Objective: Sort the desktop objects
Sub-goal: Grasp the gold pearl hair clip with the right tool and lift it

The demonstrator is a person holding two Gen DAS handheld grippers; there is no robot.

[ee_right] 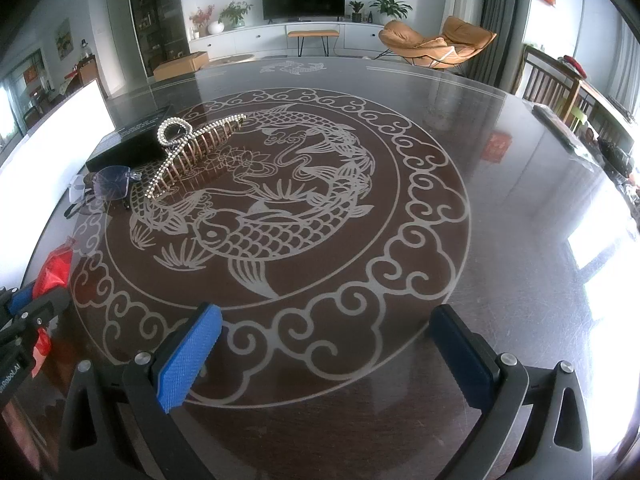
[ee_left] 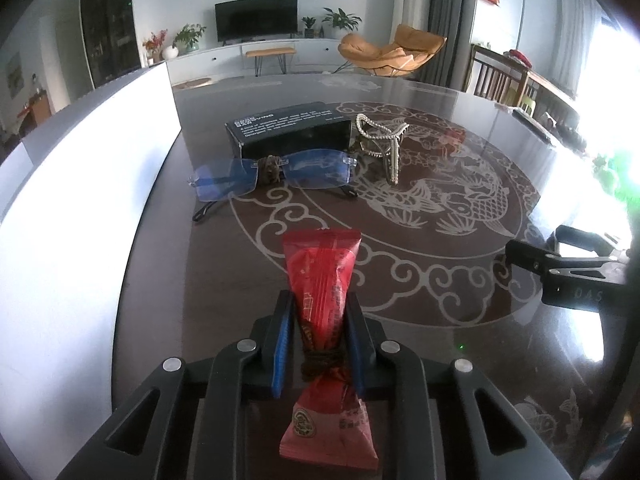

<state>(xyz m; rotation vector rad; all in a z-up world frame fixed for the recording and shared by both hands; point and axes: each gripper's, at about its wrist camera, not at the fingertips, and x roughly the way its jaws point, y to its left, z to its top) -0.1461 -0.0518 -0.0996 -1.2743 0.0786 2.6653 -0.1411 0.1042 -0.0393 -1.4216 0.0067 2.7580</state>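
Observation:
A red snack packet, tied round its waist with a dark cord, lies lengthwise between the blue pads of my left gripper, which is shut on it just above the dark table. The packet and left gripper also show at the left edge of the right wrist view. My right gripper hangs open over the table's carp pattern with nothing between its fingers; its black tips reach in from the right in the left wrist view.
Rimless blue-tinted glasses lie ahead, in front of a black box. A pearl-studded hair claw sits right of the box. A tall white panel borders the table's left side. Chairs stand beyond the far right edge.

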